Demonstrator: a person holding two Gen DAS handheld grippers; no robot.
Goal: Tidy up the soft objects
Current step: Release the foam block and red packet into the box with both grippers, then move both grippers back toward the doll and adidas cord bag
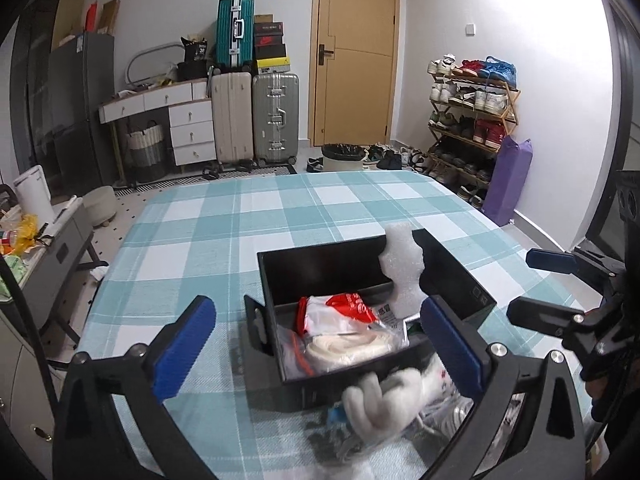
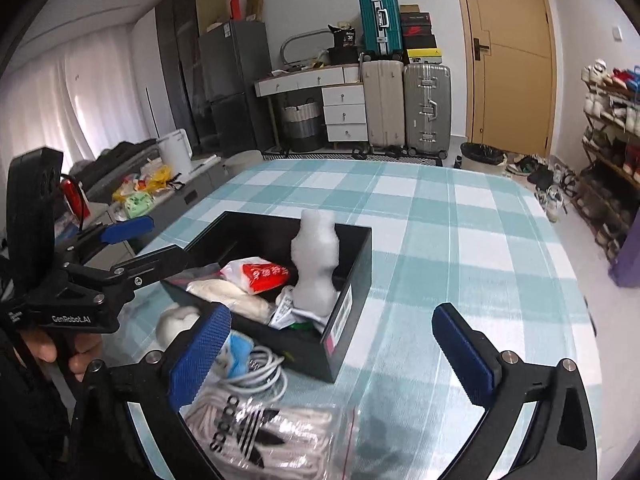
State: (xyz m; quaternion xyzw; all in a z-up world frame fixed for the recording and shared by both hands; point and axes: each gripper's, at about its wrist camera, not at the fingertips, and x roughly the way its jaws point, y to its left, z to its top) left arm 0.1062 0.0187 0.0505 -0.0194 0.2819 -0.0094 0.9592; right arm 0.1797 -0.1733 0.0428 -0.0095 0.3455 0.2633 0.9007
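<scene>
Both tongs stand released with nothing between their pads: the left tongs [image 1: 316,344] over the near edge of the black box [image 1: 320,268], the right tongs [image 2: 332,348] beside it. Nearest on the checked tabletop [image 2: 460,240] lie a bagged striped cloth [image 2: 272,436], a white cable [image 2: 260,372] and a white plush [image 1: 380,404]. Inside the box sit a red-and-white packet [image 2: 260,276] and, upright against the far corner, a white foam piece [image 2: 316,256].

left gripper [image 1: 320,352]: lower centre of frame, jaws spread wide, nothing clamped | right gripper [image 2: 332,356]: lower centre of frame, jaws spread wide, nothing clamped
</scene>
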